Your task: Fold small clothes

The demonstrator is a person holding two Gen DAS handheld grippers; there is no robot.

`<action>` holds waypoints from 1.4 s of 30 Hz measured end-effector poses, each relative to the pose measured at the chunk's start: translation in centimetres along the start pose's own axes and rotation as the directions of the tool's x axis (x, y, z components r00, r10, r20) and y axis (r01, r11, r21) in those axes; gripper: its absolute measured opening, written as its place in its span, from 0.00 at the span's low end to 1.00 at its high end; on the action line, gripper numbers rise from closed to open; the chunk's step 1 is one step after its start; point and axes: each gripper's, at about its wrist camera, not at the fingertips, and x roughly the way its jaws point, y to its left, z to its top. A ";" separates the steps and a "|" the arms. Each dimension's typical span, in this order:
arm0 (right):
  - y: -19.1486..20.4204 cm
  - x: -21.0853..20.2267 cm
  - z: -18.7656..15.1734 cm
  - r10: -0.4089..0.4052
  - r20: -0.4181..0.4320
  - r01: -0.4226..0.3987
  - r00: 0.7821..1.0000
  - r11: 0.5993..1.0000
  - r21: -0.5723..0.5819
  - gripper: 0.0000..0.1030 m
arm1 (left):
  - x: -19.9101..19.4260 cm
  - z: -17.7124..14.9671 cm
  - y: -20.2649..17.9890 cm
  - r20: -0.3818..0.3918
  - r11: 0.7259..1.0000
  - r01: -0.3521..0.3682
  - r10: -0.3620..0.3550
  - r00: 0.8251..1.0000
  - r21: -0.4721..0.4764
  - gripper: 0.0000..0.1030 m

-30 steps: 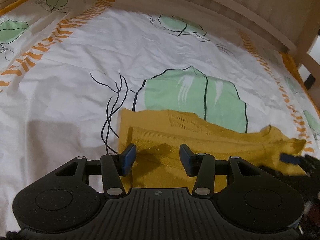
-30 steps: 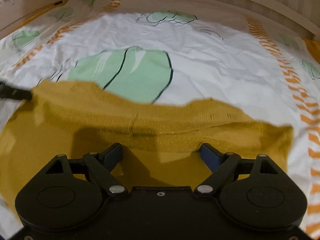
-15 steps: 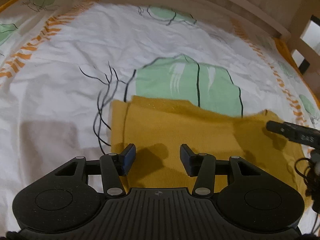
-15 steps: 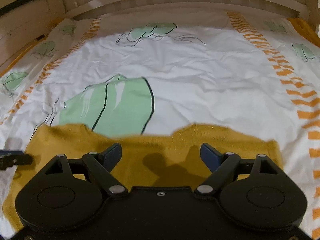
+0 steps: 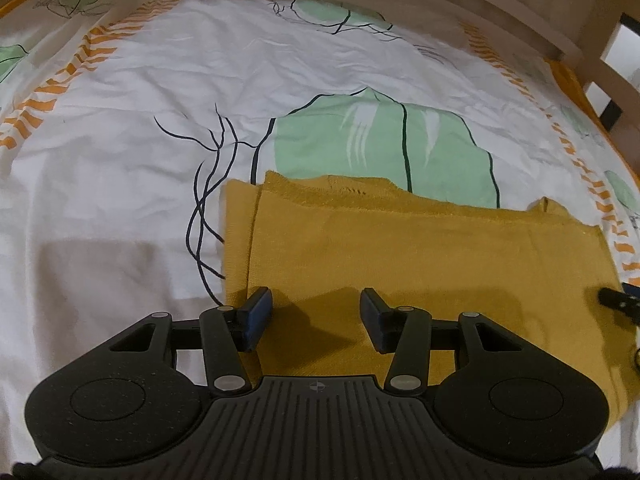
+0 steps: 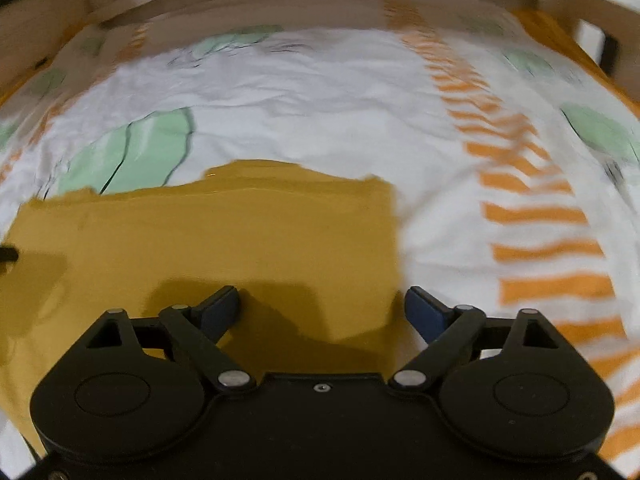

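Observation:
A mustard-yellow knit garment [image 5: 420, 248] lies folded flat on the bed, with a layered edge along its left side. In the right wrist view the garment [image 6: 224, 240] fills the lower left. My left gripper [image 5: 316, 320] is open and empty above the garment's near left part. My right gripper [image 6: 322, 312] is open and empty over the garment's near right edge. A tip of the right gripper [image 5: 616, 300] shows at the right edge of the left wrist view.
The bed sheet [image 5: 120, 152] is white with green leaf prints and orange striped bands [image 6: 540, 216]. A wooden bed frame [image 5: 480, 4] runs along the far side and right. The right wrist view is motion-blurred.
Both grippers have pulled back and risen from the garment. The garment's far edge has settled flat. The right gripper has swung to the right, toward the garment's right edge.

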 end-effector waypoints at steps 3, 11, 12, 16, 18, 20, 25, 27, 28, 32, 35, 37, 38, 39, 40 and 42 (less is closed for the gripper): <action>-1.3 -1.2 -0.3 0.021 -0.006 -0.021 1.000 0.998 0.059 0.88 | -0.8 -0.2 -0.2 -0.002 1.000 -0.003 0.003 1.000 0.018 0.46; -2.4 -4.0 -1.0 0.154 -0.008 -0.150 0.988 0.971 0.184 0.89 | -3.7 -2.2 -0.3 -0.036 0.995 0.048 -0.045 0.998 0.083 0.46; -2.4 -4.3 -1.2 0.167 -0.011 -0.162 0.986 0.968 0.193 0.89 | -4.0 -2.7 -0.5 -0.048 0.993 0.058 -0.053 0.997 0.104 0.46; -2.7 -4.9 -2.0 0.189 -0.022 -0.180 0.982 0.959 0.220 0.89 | -4.4 -4.6 -1.4 -0.108 0.978 0.068 -0.047 0.993 0.198 0.46; -3.1 -5.0 -2.3 0.186 -0.018 -0.177 0.982 0.956 0.233 0.90 | -4.2 -5.5 -1.5 -0.143 0.971 0.056 -0.023 0.989 0.232 0.47; -3.7 -5.0 -2.6 0.185 -0.017 -0.175 0.983 0.951 0.254 0.90 | -4.1 -6.0 -1.2 -0.161 0.967 0.038 0.003 0.987 0.252 0.52; -5.1 -4.7 -2.9 0.211 -0.011 -0.197 0.977 0.930 0.311 0.91 | -4.3 -6.4 0.0 -0.193 0.977 0.035 0.006 0.981 0.211 0.56; -5.8 -4.4 -3.0 0.239 -0.012 -0.220 0.971 0.914 0.341 0.97 | -4.4 -6.5 -0.2 -0.197 0.976 0.027 0.017 0.980 0.216 0.56; -6.1 -4.1 -3.0 0.256 -0.014 -0.234 0.967 0.904 0.358 0.98 | -4.5 -6.5 -0.3 -0.199 0.975 0.020 0.025 0.980 0.222 0.56; -7.0 -3.5 -3.3 0.302 -0.017 -0.268 0.953 0.870 0.414 0.99 | -4.5 -6.5 -0.8 -0.208 0.975 0.007 0.041 0.977 0.224 0.57; -7.3 -3.1 -3.4 0.328 -0.014 -0.286 0.945 0.844 0.453 0.99 | -4.5 -6.3 -0.5 -0.222 0.981 0.009 0.035 0.975 0.194 0.57; -7.5 -2.8 -3.5 0.347 -0.012 -0.300 0.938 0.827 0.476 0.99 | -4.8 -6.0 -0.3 -0.222 0.987 0.011 0.025 0.975 0.160 0.57; -7.6 -2.7 -3.5 0.352 -0.009 -0.303 0.936 0.818 0.488 1.00 | -5.0 -5.9 -0.3 -0.214 0.989 0.014 0.018 0.977 0.146 0.57; -7.7 -2.6 -3.5 0.355 -0.007 -0.305 0.935 0.812 0.498 1.00 | -5.4 -5.7 -0.2 -0.199 0.991 0.012 0.015 0.980 0.133 0.57; -7.8 -2.6 -3.6 0.359 -0.006 -0.307 0.933 0.806 0.506 1.00 | -5.7 -5.5 -0.1 -0.180 0.993 0.009 0.013 0.984 0.117 0.57; -8.1 -2.4 -3.7 0.366 -0.003 -0.311 0.931 0.795 0.520 1.00 | -6.4 -5.0 0.0 -0.145 0.997 0.012 0.000 0.989 0.082 0.57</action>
